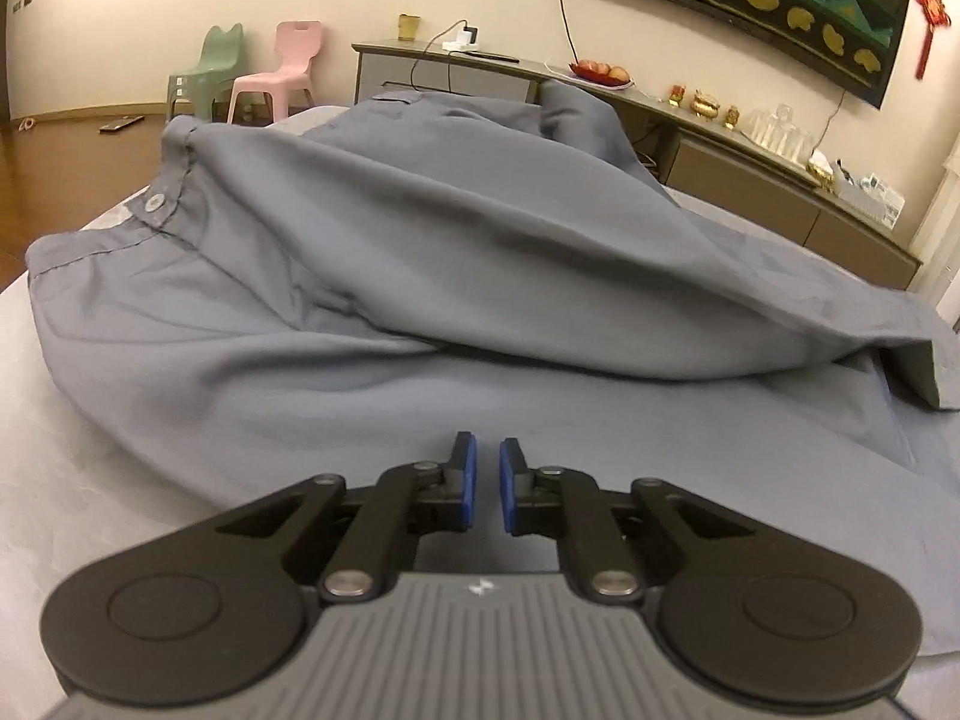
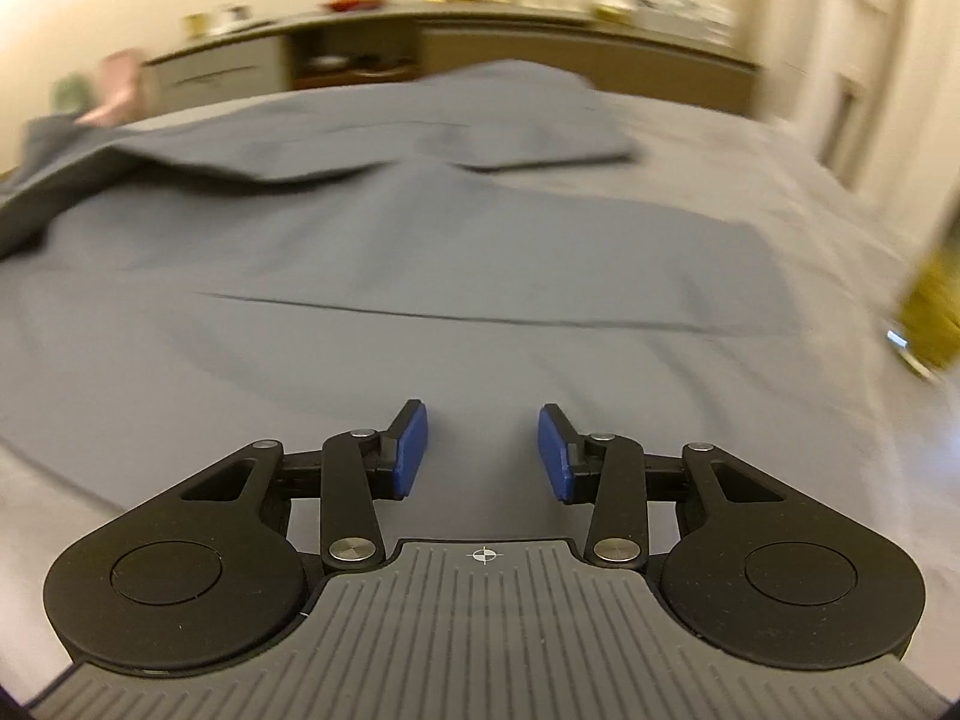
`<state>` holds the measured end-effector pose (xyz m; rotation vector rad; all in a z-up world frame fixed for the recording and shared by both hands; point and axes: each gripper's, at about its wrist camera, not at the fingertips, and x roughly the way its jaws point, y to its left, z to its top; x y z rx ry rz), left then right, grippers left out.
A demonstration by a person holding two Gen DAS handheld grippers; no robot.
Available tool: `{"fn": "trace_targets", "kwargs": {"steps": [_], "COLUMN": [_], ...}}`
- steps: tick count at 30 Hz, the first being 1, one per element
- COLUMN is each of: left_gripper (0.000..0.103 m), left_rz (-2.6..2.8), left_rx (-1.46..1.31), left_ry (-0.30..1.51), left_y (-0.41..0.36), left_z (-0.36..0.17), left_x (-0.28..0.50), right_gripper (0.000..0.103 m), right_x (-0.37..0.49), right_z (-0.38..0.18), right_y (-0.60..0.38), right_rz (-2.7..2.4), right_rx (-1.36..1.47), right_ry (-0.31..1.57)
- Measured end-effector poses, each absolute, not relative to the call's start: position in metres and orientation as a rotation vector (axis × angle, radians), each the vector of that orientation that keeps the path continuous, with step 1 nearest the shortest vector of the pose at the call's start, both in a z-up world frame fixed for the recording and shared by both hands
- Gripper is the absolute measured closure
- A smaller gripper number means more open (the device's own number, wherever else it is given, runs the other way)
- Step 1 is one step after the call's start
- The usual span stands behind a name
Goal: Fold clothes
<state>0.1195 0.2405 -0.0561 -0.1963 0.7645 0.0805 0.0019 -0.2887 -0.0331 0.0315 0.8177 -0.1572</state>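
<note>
A grey button-up shirt [image 1: 420,228] lies spread on a bed, with one part folded over its body and a cuff [image 1: 918,372] at the right. My left gripper [image 1: 487,471] hovers over the shirt's near edge. Its blue pads are nearly together with a thin slit between them and hold nothing. In the right wrist view, which is blurred, the same shirt [image 2: 420,252] lies flat with a folded sleeve [image 2: 528,120] at the far side. My right gripper [image 2: 483,450] stands open just above the cloth, with nothing between its fingers.
The pale bed sheet [image 1: 66,456] shows around the shirt. Behind it runs a long low cabinet [image 1: 780,180] with a fruit plate, glasses and ornaments. A green chair [image 1: 207,69] and a pink chair [image 1: 282,69] stand on the wooden floor at far left. A yellowish object [image 2: 930,300] sits at the right edge.
</note>
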Motion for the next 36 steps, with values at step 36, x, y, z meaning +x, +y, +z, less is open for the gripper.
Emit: {"fn": "trace_targets", "kwargs": {"steps": [36], "left_gripper": [0.079], "left_rz": [0.307], "left_rx": [-0.567], "left_ry": [0.791], "left_y": [0.344], "left_z": [-0.026], "left_x": [0.130], "right_gripper": [0.059], "right_x": [0.022], "right_z": [0.018], "right_y": [-0.381], "right_rz": [-0.234], "right_rx": [0.328], "right_ry": [0.894]}}
